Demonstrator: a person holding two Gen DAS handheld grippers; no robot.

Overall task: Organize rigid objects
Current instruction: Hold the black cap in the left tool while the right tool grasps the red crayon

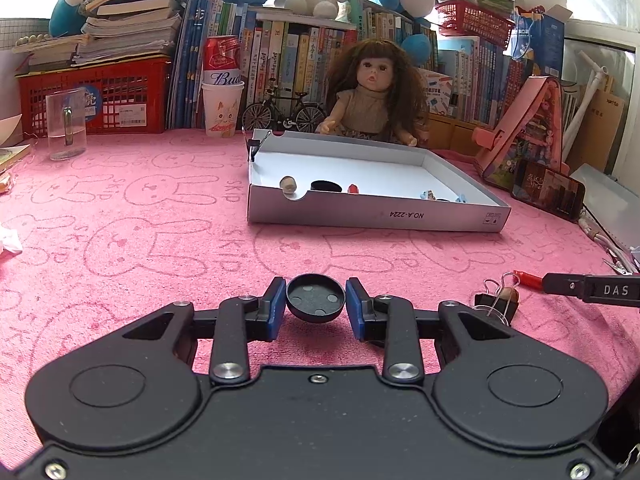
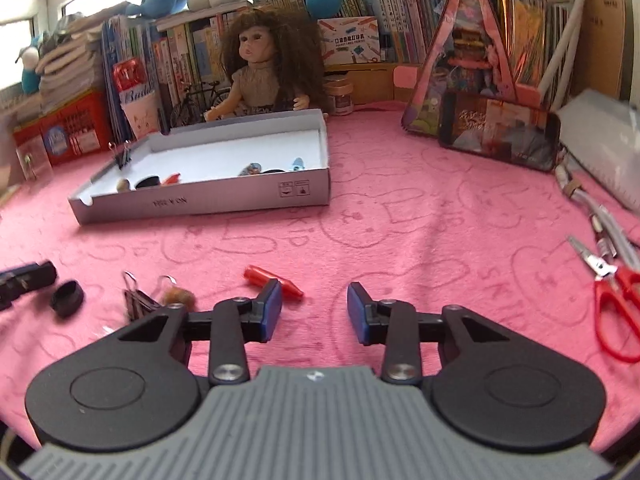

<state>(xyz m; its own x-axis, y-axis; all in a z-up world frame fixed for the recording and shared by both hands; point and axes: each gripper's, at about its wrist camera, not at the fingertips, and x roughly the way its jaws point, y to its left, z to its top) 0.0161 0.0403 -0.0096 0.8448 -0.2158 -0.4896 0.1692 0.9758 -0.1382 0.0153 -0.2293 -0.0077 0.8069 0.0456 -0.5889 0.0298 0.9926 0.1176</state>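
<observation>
My left gripper (image 1: pixel 315 300) is shut on a round black cap (image 1: pixel 315 298), held just above the pink cloth; the same cap (image 2: pixel 67 298) shows at the far left of the right wrist view. My right gripper (image 2: pixel 314 304) is open and empty. A red crayon-like piece (image 2: pixel 272 280) lies just beyond its left fingertip. One finger (image 1: pixel 592 290) of it reaches in from the right of the left wrist view. Binder clips (image 2: pixel 136 300) and a brown cork-like piece (image 2: pixel 178 296) lie between the two grippers. A shallow white box (image 1: pixel 376 216) farther back holds several small items.
A doll (image 1: pixel 372 92), books and a red basket (image 1: pixel 96 96) line the back. A glass mug (image 1: pixel 66 124) stands at the left. Red-handled scissors (image 2: pixel 616 304), cables and a phone (image 2: pixel 496 132) lie at the right. A binder clip (image 2: pixel 125 156) is on the box's far left corner.
</observation>
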